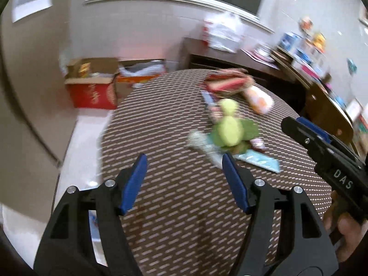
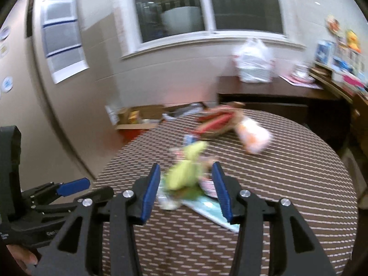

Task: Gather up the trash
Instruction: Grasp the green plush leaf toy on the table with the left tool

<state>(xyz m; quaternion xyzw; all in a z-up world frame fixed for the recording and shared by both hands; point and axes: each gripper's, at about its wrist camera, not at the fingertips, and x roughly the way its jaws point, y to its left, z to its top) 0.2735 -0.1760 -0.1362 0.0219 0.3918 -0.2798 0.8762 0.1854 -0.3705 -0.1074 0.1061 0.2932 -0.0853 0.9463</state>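
Observation:
Both views are motion-blurred. A round table [image 1: 184,207] with a brown patterned cloth holds a green plush toy [image 1: 230,127] lying over light blue wrappers [image 1: 260,161], a red basket [image 1: 227,84] and a white-orange packet [image 1: 258,100]. My left gripper [image 1: 184,172] is open and empty, above the table's near part, short of the wrappers. My right gripper [image 2: 186,184] is open and empty, with the green toy [image 2: 186,172] and blue wrapper [image 2: 211,209] seen between its fingers. The right gripper also shows at the right of the left wrist view [image 1: 299,124]. The left gripper shows at the left of the right wrist view [image 2: 76,186].
Cardboard boxes [image 1: 92,87] stand on the floor beyond the table's left. A dark sideboard [image 2: 264,92] under the window carries a white plastic bag [image 2: 255,62]. Shelves with toys and boxes [image 1: 310,50] line the right wall.

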